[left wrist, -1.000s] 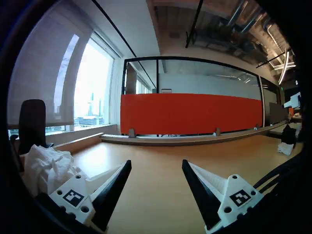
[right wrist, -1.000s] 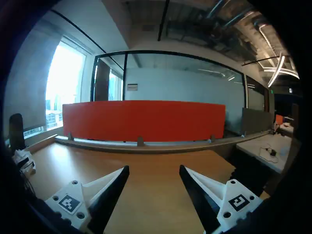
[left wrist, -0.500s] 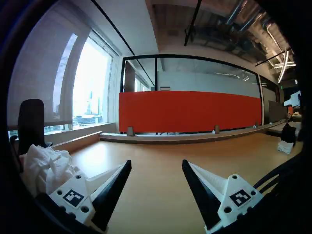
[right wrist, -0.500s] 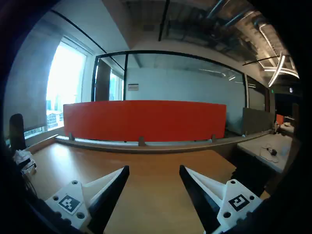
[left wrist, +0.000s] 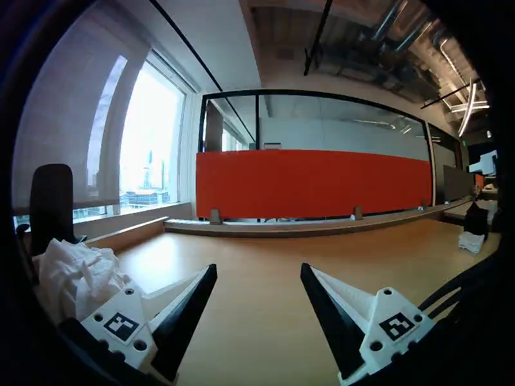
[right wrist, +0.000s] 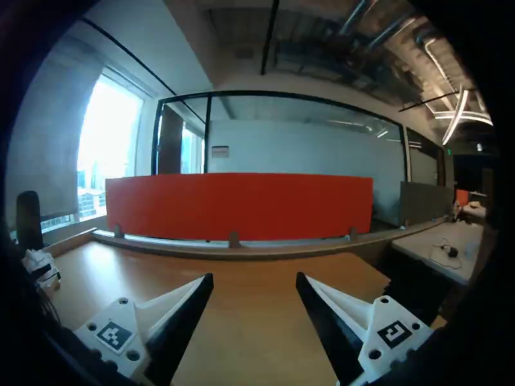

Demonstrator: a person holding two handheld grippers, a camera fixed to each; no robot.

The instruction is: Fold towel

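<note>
A crumpled white towel (left wrist: 74,276) lies in a heap at the left of the wooden table (left wrist: 264,257), just left of my left gripper (left wrist: 257,276). That gripper is open, its white fingers (left wrist: 187,309) holding nothing above bare wood. In the right gripper view the same towel (right wrist: 38,262) is small at the far left edge. My right gripper (right wrist: 254,283) is open too, with nothing between its fingers (right wrist: 338,315), hovering over the table (right wrist: 244,276).
A red divider panel (left wrist: 315,183) runs along the table's far edge. A black chair back (left wrist: 51,206) stands behind the towel by the window. Another desk (right wrist: 444,248) stands at the right. A dark object on white cloth (left wrist: 475,230) sits at the far right.
Both views have shifted slightly; the right gripper view tipped up a little, so the divider sits lower. The towel has not moved and both grippers stay open.
</note>
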